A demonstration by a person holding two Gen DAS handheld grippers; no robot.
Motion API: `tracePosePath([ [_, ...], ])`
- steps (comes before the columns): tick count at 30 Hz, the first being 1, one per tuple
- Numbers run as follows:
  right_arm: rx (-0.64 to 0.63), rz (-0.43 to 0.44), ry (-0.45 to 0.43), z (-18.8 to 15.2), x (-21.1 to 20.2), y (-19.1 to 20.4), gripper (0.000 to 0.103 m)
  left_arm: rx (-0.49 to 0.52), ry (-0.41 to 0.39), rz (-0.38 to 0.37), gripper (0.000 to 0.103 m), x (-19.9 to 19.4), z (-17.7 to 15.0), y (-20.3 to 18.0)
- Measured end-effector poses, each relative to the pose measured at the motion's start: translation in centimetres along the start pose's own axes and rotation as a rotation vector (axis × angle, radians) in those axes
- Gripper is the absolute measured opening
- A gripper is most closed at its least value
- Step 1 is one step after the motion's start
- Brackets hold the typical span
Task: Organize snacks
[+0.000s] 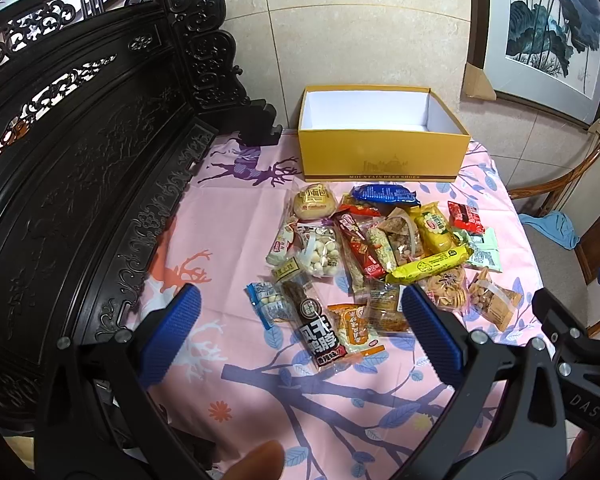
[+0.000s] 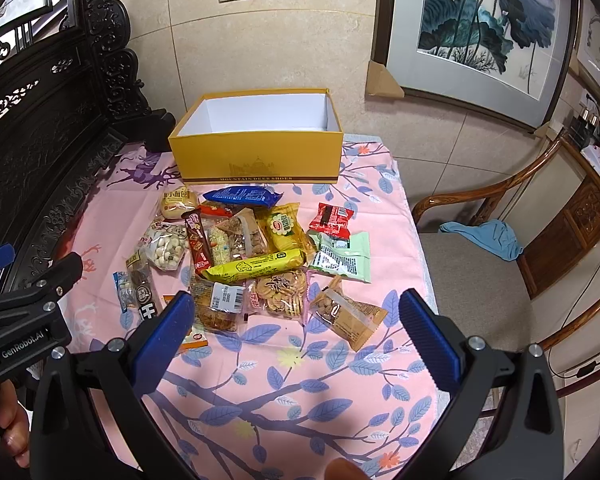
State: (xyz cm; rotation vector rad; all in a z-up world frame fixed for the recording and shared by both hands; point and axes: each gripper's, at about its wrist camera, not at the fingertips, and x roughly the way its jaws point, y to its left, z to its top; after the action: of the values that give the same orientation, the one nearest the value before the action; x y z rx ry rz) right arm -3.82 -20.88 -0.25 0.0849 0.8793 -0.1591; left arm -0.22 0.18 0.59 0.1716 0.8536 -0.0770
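A pile of wrapped snacks point(image 1: 376, 252) lies on the pink cloth; it also shows in the right wrist view point(image 2: 252, 256). An open yellow box point(image 1: 384, 156), empty inside, stands behind the pile and also shows in the right wrist view point(image 2: 260, 156). My left gripper point(image 1: 300, 308) is open and empty, above the near left of the pile, over a black snack pack point(image 1: 320, 336). My right gripper point(image 2: 296, 312) is open and empty, above the near right of the pile, by a bag of round crackers point(image 2: 282, 290) and a brown nut bag point(image 2: 350, 316).
A dark carved wooden bench back point(image 1: 80, 184) runs along the left of the table. A wooden chair point(image 2: 500, 240) with a blue cloth point(image 2: 488, 238) stands to the right. The tiled wall point(image 2: 300, 40) with sockets and a framed painting point(image 2: 488, 20) is behind the box.
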Motion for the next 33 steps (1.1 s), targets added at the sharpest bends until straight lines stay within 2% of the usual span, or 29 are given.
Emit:
tracePosePath([
  [33,0.001,0.002,-0.001,0.16,0.06,0.07,0.102,-0.001,0.001,-0.003,0.101,-0.3,0.23,0.03],
])
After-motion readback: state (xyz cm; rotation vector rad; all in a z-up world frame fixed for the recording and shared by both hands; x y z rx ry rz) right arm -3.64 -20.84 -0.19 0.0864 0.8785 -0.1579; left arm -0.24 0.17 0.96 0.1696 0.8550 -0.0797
